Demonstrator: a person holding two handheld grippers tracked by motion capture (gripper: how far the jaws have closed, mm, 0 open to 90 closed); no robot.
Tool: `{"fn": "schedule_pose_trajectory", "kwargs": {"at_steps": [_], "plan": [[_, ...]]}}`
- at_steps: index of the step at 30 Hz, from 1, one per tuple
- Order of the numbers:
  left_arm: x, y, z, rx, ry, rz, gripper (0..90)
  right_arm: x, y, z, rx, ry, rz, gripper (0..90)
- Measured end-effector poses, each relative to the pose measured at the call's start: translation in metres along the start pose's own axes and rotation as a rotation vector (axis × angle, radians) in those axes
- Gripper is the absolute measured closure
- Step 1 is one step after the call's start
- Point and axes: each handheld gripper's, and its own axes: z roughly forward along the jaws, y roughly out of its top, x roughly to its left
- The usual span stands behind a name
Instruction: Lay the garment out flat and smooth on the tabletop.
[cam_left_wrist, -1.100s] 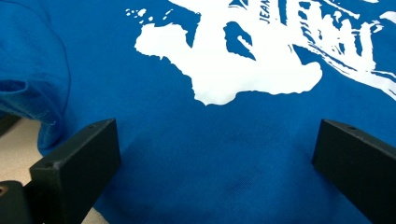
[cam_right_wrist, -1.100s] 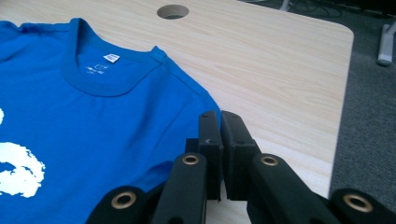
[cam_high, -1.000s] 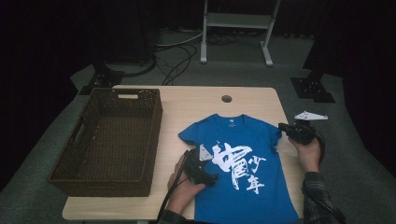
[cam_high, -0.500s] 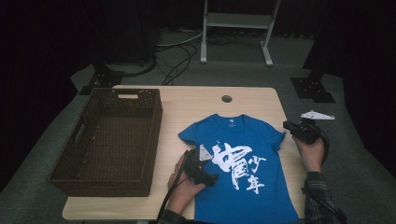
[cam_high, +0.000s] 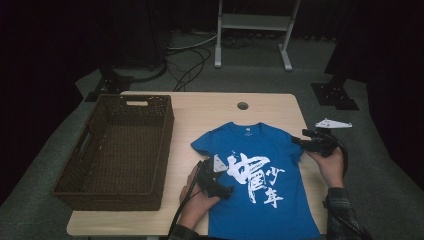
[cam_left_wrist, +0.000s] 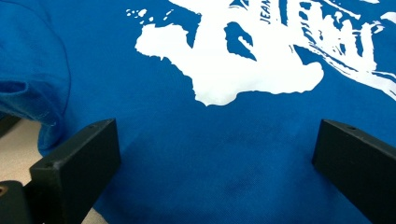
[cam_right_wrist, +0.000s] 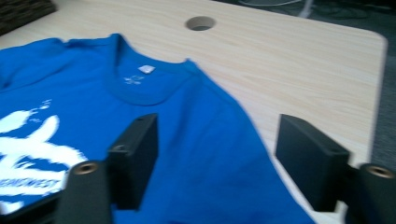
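A blue T-shirt (cam_high: 260, 200) with white lettering lies flat and face up on the wooden table (cam_high: 210, 112), collar toward the far edge. My left gripper (cam_high: 223, 189) rests on the shirt's left side beside the print. In the left gripper view (cam_left_wrist: 217, 135) its jaws stand wide apart over smooth fabric (cam_left_wrist: 210, 163). My right gripper (cam_high: 304, 142) is at the right sleeve's edge. Its jaws have just been opening, and in the right gripper view (cam_right_wrist: 217, 128) they stand apart with the shoulder cloth (cam_right_wrist: 201, 154) lying loose between them, not pinched.
A dark wicker basket (cam_high: 90, 150) with nothing in it stands on the table's left half. A round cable hole (cam_high: 243, 106) sits near the far edge. Bare wood lies beyond the collar and right of the sleeve. Cables and a metal stand are on the floor behind.
The right gripper has shifted slightly at the sleeve, and its jaws now look apart. The left hand and the shirt's body have kept still.
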Motion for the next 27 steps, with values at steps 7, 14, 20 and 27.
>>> {"fn": "schedule_pose_trajectory", "kwargs": {"at_steps": [7, 14, 20, 27], "plan": [[0.000, 0.000, 0.000, 0.000, 0.000, 0.000, 0.8, 0.019, -0.002, 0.001, 0.044, 0.083, -0.059, 9.9], [0.000, 0.000, 0.000, 0.000, 0.000, 0.000, 0.8, 0.032, -0.008, 0.000, 0.044, 0.126, -0.149, 0.8], [0.000, 0.000, 0.000, 0.000, 0.000, 0.000, 0.8, 0.044, -0.013, 0.000, 0.075, 0.152, -0.198, 0.0], [0.000, 0.000, 0.000, -0.001, 0.000, 0.000, 0.8, 0.057, -0.027, 0.004, 0.133, 0.184, -0.239, 0.0]]}}
